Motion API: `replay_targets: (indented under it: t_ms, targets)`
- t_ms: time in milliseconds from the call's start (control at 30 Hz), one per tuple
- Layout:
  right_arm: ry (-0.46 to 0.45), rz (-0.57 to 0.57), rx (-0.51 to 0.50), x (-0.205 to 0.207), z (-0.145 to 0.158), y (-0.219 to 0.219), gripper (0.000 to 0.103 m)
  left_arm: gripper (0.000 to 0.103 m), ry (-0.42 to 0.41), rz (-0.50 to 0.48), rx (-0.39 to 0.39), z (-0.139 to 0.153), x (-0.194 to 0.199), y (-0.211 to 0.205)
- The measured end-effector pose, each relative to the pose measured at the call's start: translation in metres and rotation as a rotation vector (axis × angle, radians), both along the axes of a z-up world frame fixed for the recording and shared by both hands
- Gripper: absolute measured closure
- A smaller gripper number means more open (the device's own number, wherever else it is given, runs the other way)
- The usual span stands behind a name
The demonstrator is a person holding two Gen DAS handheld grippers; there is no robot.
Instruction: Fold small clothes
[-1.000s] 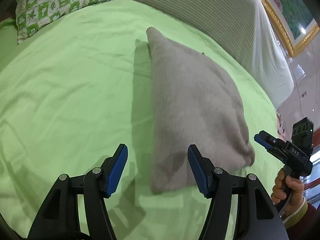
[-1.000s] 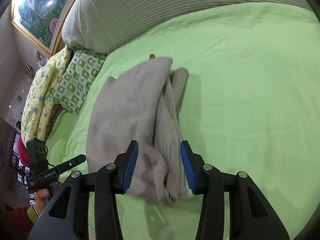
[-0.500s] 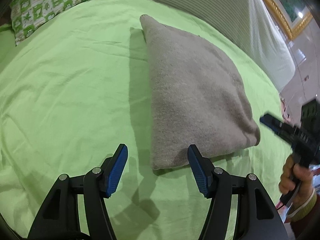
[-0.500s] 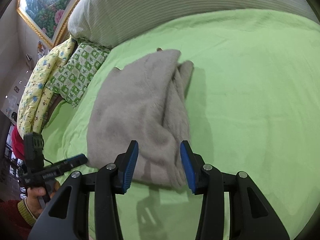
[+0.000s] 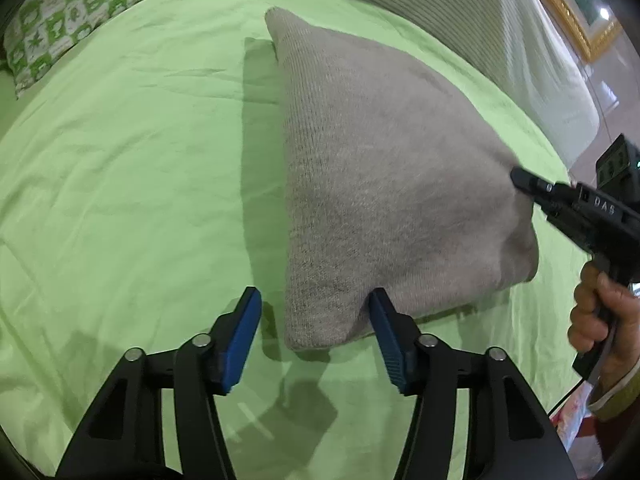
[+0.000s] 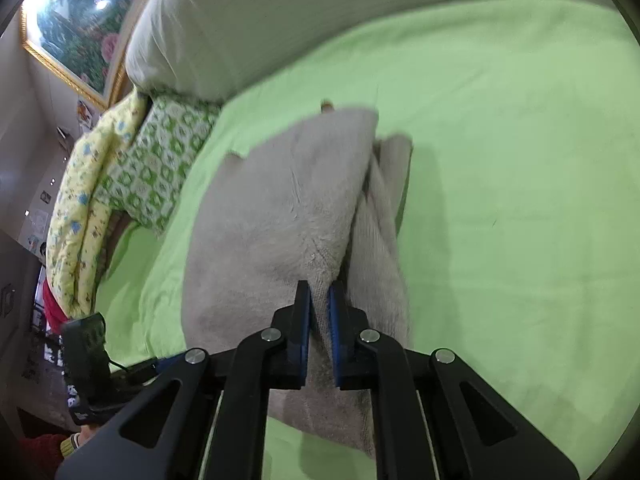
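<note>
A folded grey knit garment (image 5: pixel 380 184) lies on a green bedsheet (image 5: pixel 120 184). Its long axis runs from the near edge, by the grippers, away toward a striped cushion (image 5: pixel 460 8), and the far end narrows to a corner.

The left gripper (image 5: pixel 314 334) is closing, its blue pads either side of the garment's near corner and not yet pressing it.

The right gripper (image 6: pixel 319 320) is closing too, its pads pinching a raised ridge of the garment's cloth (image 6: pixel 280 216). A hand (image 5: pixel 604 320) holds it.
</note>
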State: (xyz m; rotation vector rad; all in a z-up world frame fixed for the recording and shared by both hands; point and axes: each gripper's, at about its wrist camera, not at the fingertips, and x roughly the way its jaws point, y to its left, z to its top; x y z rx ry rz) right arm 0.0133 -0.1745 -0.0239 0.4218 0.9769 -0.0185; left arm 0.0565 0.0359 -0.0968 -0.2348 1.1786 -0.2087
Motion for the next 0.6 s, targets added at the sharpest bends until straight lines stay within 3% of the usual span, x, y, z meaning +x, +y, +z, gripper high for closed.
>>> replay_targets:
  t_ms: [100, 233, 300, 333, 467, 600]
  targets:
    - [0.036, 0.012, -0.076, 0.002, -0.009, -0.002, 0.094, 0.049, 0.017, -0.019, 0.022, -0.008, 0.000, -0.007]
    - [0.090, -0.033, -0.049, 0.002, -0.031, -0.013, 0.089, 0.049, 0.027, -0.019, 0.024, -0.010, -0.001, -0.008]
    - [0.066, -0.054, -0.037, -0.003, -0.024, -0.014, 0.077, 0.049, 0.029, -0.020, 0.026, -0.008, -0.003, -0.007]
    - [0.058, -0.063, -0.042, -0.006, -0.020, -0.014, 0.075, 0.050, 0.028, -0.016, 0.025, -0.006, -0.003, -0.005]
    - [-0.018, -0.062, -0.081, -0.024, 0.007, -0.007, 0.075, 0.051, -0.016, 0.017, 0.006, 0.013, -0.004, 0.002]
    - [-0.079, 0.027, -0.079, -0.034, 0.027, 0.013, 0.075, 0.051, -0.090, 0.039, -0.039, 0.041, 0.013, 0.003]
